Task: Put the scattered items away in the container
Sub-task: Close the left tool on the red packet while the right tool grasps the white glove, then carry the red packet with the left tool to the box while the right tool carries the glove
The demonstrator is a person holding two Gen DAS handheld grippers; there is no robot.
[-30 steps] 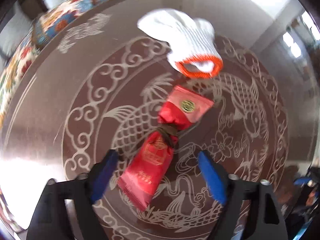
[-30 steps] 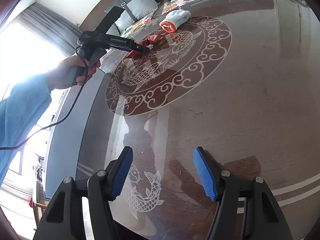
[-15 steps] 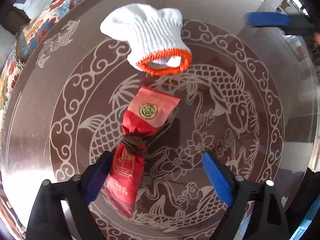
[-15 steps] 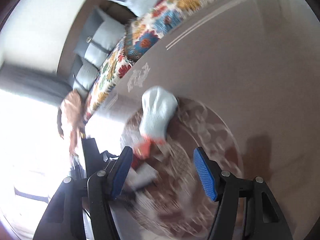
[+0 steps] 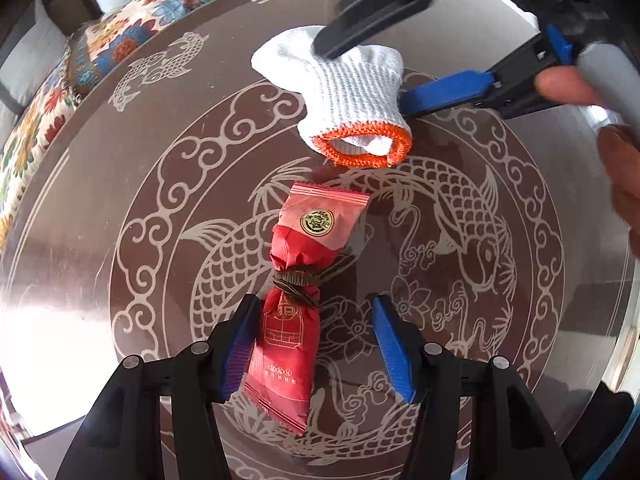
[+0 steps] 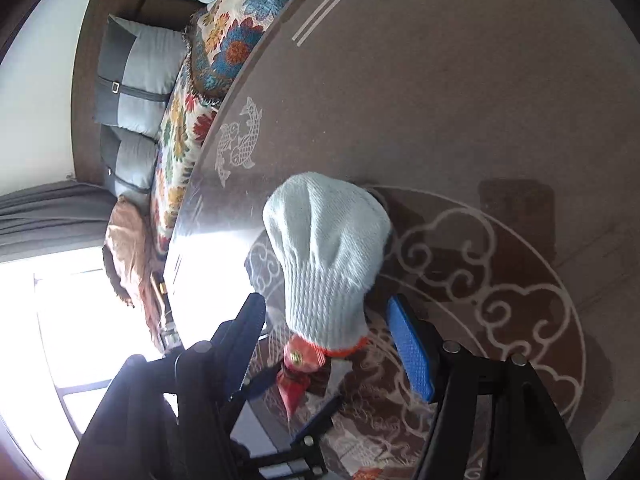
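A red snack packet (image 5: 294,300) tied at its waist with a brown band lies on the patterned glass table (image 5: 120,184). My left gripper (image 5: 314,354) is open, its fingers on either side of the packet's lower half; the left pad is close to the wrapper. A white knit glove with an orange cuff (image 5: 352,96) lies beyond the packet. My right gripper (image 6: 328,344) is open and straddles the glove (image 6: 326,256) from above; it also shows in the left wrist view (image 5: 384,64). The packet shows under the glove's cuff (image 6: 298,372). No container is in view.
A floral blanket (image 6: 224,40) and grey cushions (image 6: 136,80) line a sofa beyond the table's far edge. A bright window (image 6: 72,320) lies to the left. The person's hand (image 5: 616,152) holds the right gripper at the upper right.
My right gripper swung across the table and now straddles the glove. My left gripper moved forward and narrowed around the packet's lower half.
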